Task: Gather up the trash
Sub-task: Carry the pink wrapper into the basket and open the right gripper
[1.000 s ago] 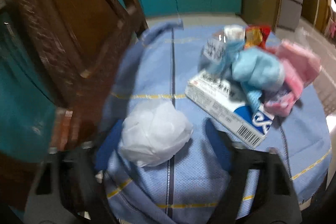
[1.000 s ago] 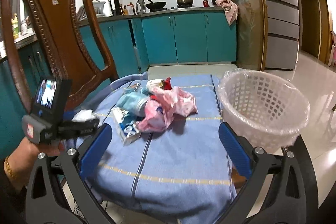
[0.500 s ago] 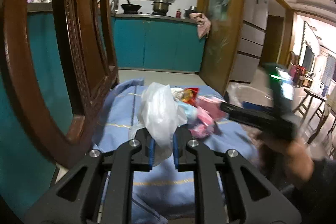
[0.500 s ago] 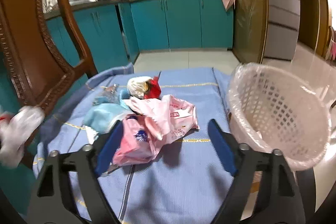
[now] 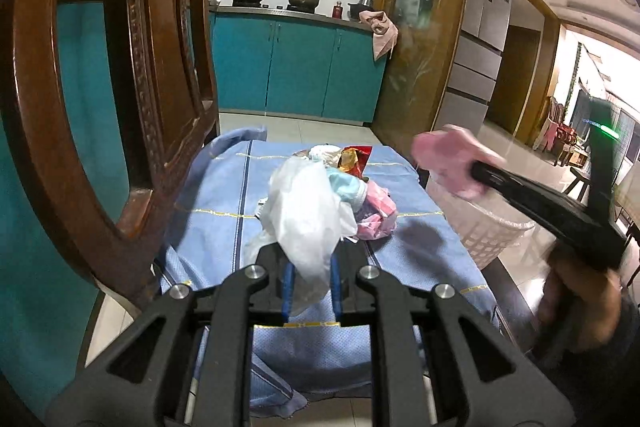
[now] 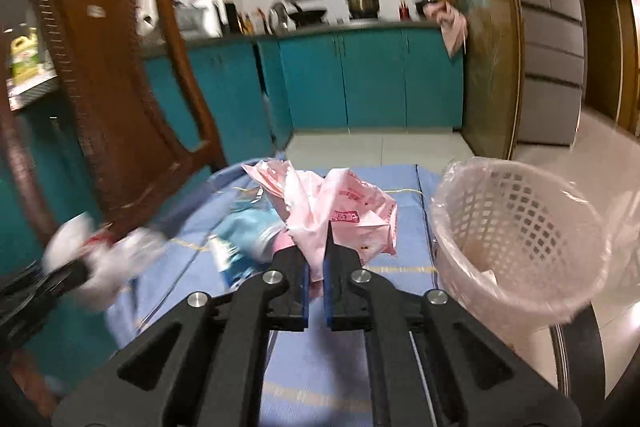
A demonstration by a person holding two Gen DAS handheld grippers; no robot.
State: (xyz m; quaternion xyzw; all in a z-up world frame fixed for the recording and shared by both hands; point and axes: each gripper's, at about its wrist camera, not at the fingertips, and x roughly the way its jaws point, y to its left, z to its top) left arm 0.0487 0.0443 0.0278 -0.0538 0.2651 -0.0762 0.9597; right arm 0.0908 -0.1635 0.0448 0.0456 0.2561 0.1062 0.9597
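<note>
My left gripper [image 5: 311,267] is shut on a white plastic bag [image 5: 306,211] and holds it above the blue tablecloth [image 5: 416,247]. My right gripper [image 6: 316,263] is shut on a pink plastic bag [image 6: 332,203], lifted off the table. In the left wrist view the pink bag [image 5: 448,163] hangs blurred over the rim of the white basket [image 5: 488,227]. The basket [image 6: 516,227] stands at the table's right edge, lined with clear plastic. A pile of trash [image 5: 360,195] stays mid-table: a light blue bag [image 6: 248,227], pink wrappers, a red and gold wrapper [image 5: 354,157].
A dark wooden chair [image 5: 100,87] stands at the table's left side, close to my left gripper. It also shows in the right wrist view [image 6: 120,87]. Teal kitchen cabinets [image 5: 296,67] line the far wall. A fridge [image 6: 552,27] stands at the right.
My left gripper closed on the white bag and lifted it. My right gripper moved to the pile, closed on the pink bag and raised it toward the basket.
</note>
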